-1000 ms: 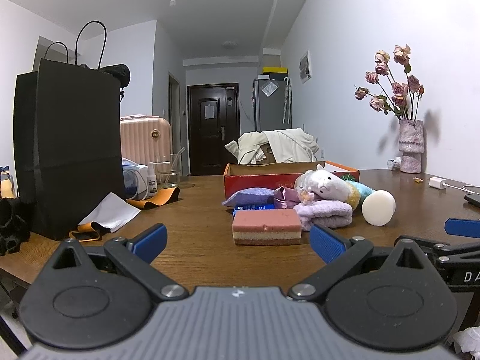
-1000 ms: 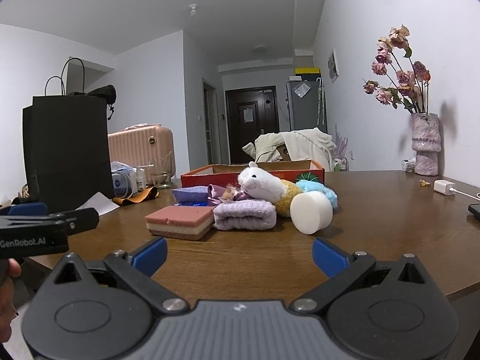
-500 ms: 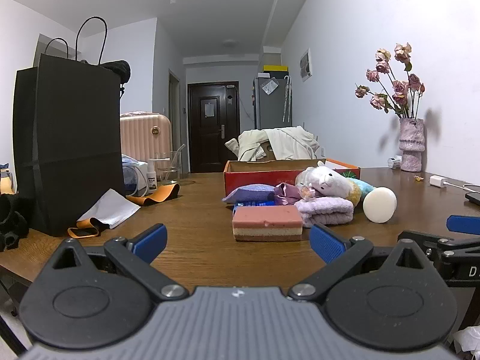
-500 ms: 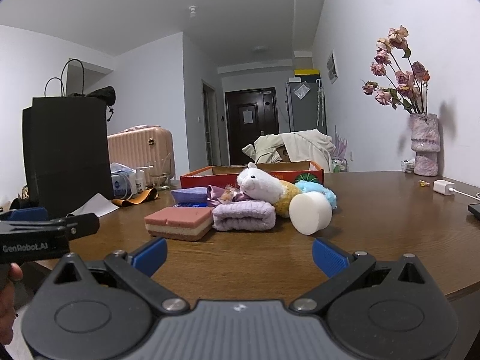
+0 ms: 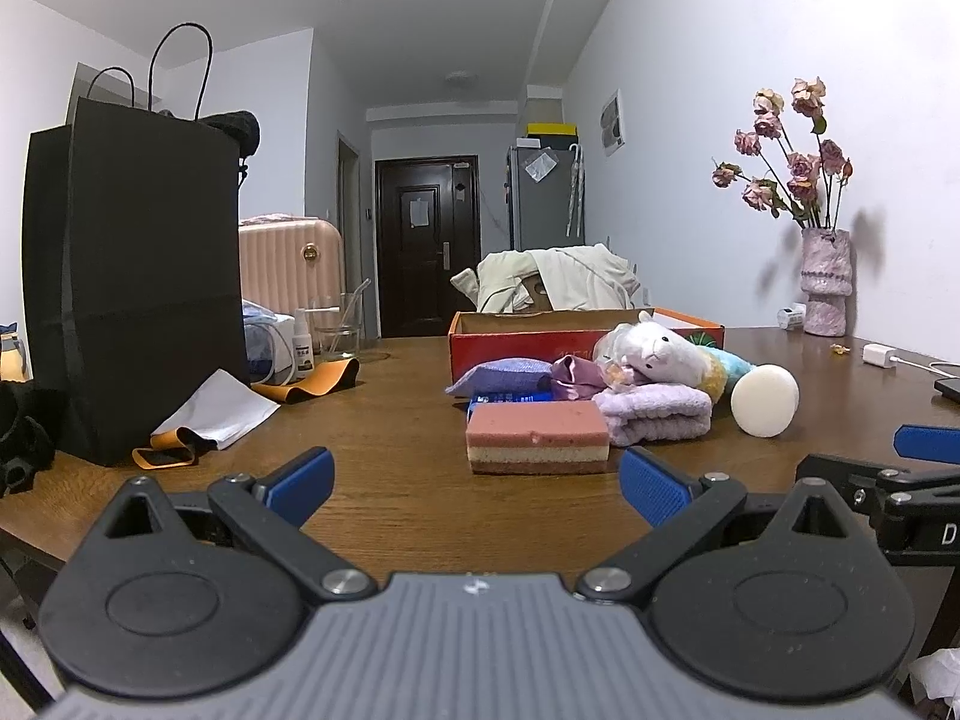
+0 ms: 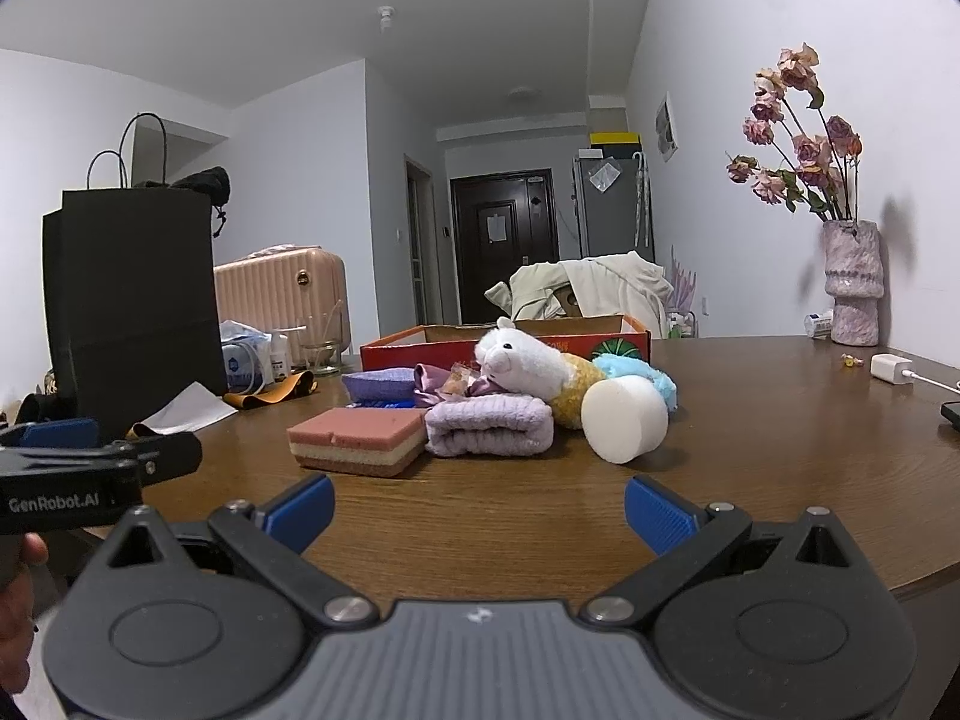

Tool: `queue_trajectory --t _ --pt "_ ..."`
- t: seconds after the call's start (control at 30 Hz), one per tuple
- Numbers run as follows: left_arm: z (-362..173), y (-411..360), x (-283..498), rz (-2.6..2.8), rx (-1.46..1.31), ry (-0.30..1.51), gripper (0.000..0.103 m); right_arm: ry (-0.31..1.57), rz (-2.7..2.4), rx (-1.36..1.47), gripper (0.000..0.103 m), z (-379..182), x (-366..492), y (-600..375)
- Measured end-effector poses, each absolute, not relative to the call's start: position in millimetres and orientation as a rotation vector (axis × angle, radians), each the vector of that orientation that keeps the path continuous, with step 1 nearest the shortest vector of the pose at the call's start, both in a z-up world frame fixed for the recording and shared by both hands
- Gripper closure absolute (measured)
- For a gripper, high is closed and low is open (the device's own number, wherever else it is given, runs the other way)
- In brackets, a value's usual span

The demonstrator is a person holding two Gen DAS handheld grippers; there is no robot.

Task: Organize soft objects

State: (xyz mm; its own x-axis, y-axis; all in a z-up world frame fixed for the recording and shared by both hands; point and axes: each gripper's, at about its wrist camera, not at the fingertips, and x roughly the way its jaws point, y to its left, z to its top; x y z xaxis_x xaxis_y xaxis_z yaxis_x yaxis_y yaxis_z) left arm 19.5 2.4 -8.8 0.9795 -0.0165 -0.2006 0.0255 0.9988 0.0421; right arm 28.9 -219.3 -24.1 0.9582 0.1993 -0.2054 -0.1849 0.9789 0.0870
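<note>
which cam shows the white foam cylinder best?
Right wrist: the white foam cylinder lies on its side on the wooden table, showing both its round end face and curved side, its shadow visible beneath. The left wrist view shows the cylinder almost end-on, mostly the round face, its length hardly readable.

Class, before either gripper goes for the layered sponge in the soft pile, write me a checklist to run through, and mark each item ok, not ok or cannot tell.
1. Left gripper open and holding nothing: ok.
2. Right gripper open and holding nothing: ok.
3. Layered sponge at the near edge of the pile, nothing lying on it: ok.
4. Sponge clear of its neighbour: not ok, the folded purple towel sits right against it.
5. Red box open at the top, behind the pile: ok.
6. Room inside the box: cannot tell, its floor is hidden.
</note>
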Motion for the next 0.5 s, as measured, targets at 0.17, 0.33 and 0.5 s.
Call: queue_trajectory --t 0.17,0.33,0.5 --pt "-7 8 33 -0.025 0.026 0.223 0.0 0.209 0.2 0.08 0.0 -20 41 -217" --pt "-3 20 61 -0.055 -0.022 0.256 0.0 0.206 0.255 0.114 0.0 -16 66 -212" --pt "13 39 107 -0.102 -0.108 0.308 0.012 0.434 0.318 0.283 0.02 -6 122 -211"
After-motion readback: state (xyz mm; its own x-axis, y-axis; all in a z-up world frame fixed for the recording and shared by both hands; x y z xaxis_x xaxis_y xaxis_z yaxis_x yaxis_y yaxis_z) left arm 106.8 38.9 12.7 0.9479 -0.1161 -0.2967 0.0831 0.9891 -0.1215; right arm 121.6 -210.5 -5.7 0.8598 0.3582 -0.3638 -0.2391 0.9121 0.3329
